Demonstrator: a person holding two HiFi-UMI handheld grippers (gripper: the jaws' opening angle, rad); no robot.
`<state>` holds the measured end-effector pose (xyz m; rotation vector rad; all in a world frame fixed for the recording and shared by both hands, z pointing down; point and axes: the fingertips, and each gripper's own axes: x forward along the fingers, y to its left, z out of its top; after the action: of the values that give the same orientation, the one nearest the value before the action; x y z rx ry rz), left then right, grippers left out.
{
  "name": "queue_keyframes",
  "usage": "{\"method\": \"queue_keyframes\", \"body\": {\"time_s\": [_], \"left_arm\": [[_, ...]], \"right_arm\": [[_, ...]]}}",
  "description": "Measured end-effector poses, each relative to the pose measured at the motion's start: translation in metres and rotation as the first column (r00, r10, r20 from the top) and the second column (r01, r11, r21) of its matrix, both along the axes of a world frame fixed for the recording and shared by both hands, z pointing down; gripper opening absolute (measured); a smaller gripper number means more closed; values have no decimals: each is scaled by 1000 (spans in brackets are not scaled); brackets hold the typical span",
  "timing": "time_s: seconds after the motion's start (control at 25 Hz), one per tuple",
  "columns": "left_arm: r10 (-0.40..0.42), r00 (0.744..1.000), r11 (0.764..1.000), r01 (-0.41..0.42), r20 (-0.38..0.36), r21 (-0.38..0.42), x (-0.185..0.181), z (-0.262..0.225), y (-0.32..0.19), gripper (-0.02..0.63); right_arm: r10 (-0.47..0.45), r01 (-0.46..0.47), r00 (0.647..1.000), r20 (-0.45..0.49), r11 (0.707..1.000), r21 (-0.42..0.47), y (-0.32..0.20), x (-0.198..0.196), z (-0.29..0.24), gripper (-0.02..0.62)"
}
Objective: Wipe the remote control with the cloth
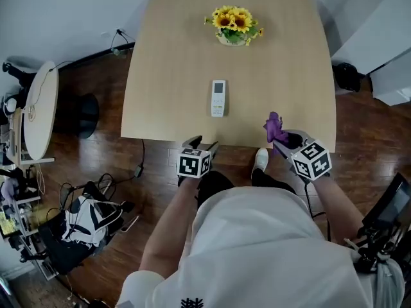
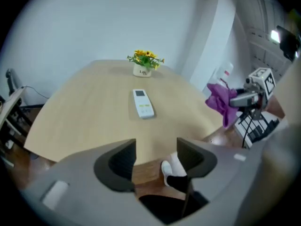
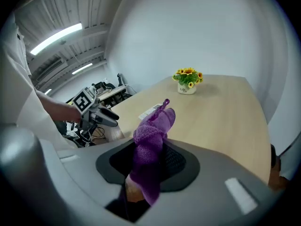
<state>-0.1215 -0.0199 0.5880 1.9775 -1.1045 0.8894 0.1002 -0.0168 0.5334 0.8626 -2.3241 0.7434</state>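
Observation:
A white remote control [image 1: 218, 97] lies lengthwise in the middle of the light wooden table [image 1: 167, 76]; it also shows in the left gripper view as the remote [image 2: 143, 103]. My left gripper [image 1: 200, 145] hovers at the table's near edge, jaws open and empty [image 2: 156, 159]. My right gripper [image 1: 280, 140] is at the near right edge, shut on a bunched purple cloth [image 1: 275, 128] that sticks up between its jaws, the cloth [image 3: 150, 140] filling the gap. Both grippers are short of the remote.
A white pot of yellow sunflowers [image 1: 234, 25] stands at the table's far side. The floor is dark wood. At the left are a round side table [image 1: 40, 108], cables and a bag [image 1: 87, 220]. My feet [image 1: 260, 161] stand under the near edge.

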Motion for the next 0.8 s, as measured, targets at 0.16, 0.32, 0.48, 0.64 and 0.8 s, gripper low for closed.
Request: {"method": "queue_keyframes", "body": {"time_s": [0.16, 0.32, 0.48, 0.64, 0.8], "left_arm": [[-22, 998, 1000, 21, 52, 14, 14, -4, -54, 291], [-40, 994, 999, 41, 106, -6, 13, 10, -96, 310], [-2, 992, 998, 10, 123, -67, 25, 34, -105, 322], [3, 986, 998, 8, 167, -63, 24, 55, -118, 322], [25, 979, 995, -5, 200, -100, 29, 73, -121, 322]], "right_arm": [[9, -9, 1000, 2, 1000, -16, -25, 12, 4, 127], [86, -85, 996, 17, 996, -13, -52, 19, -1, 127], [152, -151, 988, 21, 987, -52, -52, 23, 2, 127], [172, -170, 985, 15, 982, -76, -56, 18, 8, 127], [187, -185, 982, 12, 978, -95, -63, 19, 15, 127]]}}
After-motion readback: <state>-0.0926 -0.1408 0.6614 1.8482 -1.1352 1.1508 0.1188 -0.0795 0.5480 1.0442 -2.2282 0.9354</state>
